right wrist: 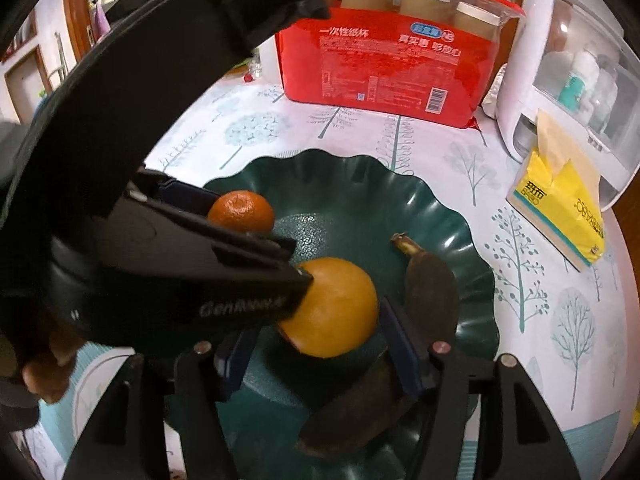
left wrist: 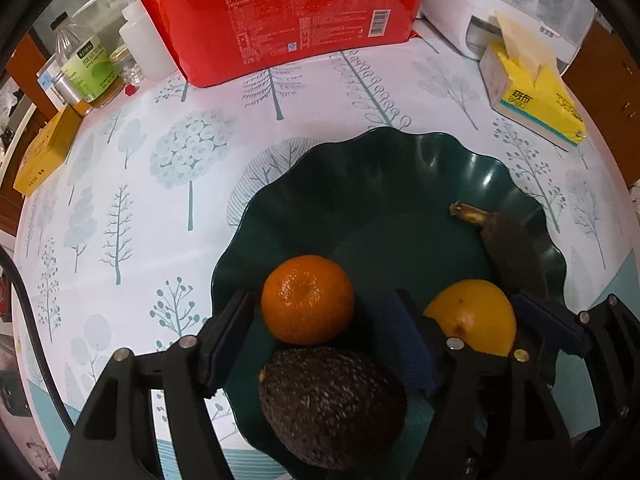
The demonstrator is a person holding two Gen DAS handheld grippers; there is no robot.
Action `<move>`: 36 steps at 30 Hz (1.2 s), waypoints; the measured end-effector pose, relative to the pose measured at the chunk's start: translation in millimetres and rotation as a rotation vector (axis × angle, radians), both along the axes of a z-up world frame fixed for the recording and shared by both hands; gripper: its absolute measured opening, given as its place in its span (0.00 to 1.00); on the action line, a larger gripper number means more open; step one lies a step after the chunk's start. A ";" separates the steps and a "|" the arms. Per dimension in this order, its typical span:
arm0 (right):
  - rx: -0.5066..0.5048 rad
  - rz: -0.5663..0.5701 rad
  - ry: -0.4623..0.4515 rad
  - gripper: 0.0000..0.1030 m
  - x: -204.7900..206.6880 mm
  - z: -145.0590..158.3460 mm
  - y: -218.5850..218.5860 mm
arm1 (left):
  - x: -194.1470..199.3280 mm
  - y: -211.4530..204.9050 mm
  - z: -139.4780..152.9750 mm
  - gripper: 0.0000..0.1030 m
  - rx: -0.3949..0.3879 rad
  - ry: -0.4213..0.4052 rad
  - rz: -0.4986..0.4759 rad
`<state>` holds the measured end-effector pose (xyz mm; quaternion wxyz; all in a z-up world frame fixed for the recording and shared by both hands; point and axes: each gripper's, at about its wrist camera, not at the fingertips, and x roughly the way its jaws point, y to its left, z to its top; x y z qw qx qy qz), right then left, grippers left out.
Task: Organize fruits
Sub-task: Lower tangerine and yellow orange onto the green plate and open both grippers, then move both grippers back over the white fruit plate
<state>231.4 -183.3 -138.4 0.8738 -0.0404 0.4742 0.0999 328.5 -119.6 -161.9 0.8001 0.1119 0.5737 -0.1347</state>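
Observation:
A dark green scalloped bowl (left wrist: 400, 184) stands on the tree-print tablecloth. In it lie a mandarin (left wrist: 307, 299), a dark avocado (left wrist: 332, 404), a yellow-orange fruit (left wrist: 476, 316) and a blackened banana (left wrist: 512, 248). My left gripper (left wrist: 316, 328) is open over the bowl, its blue pads on either side of the mandarin and avocado. My right gripper (right wrist: 316, 348) is open around the yellow-orange fruit (right wrist: 332, 308), with the banana (right wrist: 432, 292) just right of its right finger. The mandarin (right wrist: 240, 210) and the left gripper's body (right wrist: 192, 256) also show in the right wrist view.
A red pack of paper cups (left wrist: 280, 16) stands behind the bowl. A yellow tissue box (left wrist: 532, 96) and a white appliance (left wrist: 500, 4) are at the back right. Bottles and jars (left wrist: 88, 68) and a yellow box (left wrist: 48, 152) are at the left.

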 end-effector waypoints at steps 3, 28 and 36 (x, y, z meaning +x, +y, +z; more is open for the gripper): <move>0.017 -0.020 -0.002 0.62 -3.5 3.6 -3.9 | -3.1 1.8 7.1 0.73 0.004 -0.022 0.006; 0.094 -0.089 -0.023 0.63 -65.0 61.8 -20.1 | -114.5 71.1 128.6 0.76 -0.134 -0.228 0.156; 0.151 -0.101 -0.055 0.68 -99.4 98.1 -17.3 | -161.9 98.7 166.7 0.77 -0.184 -0.290 0.158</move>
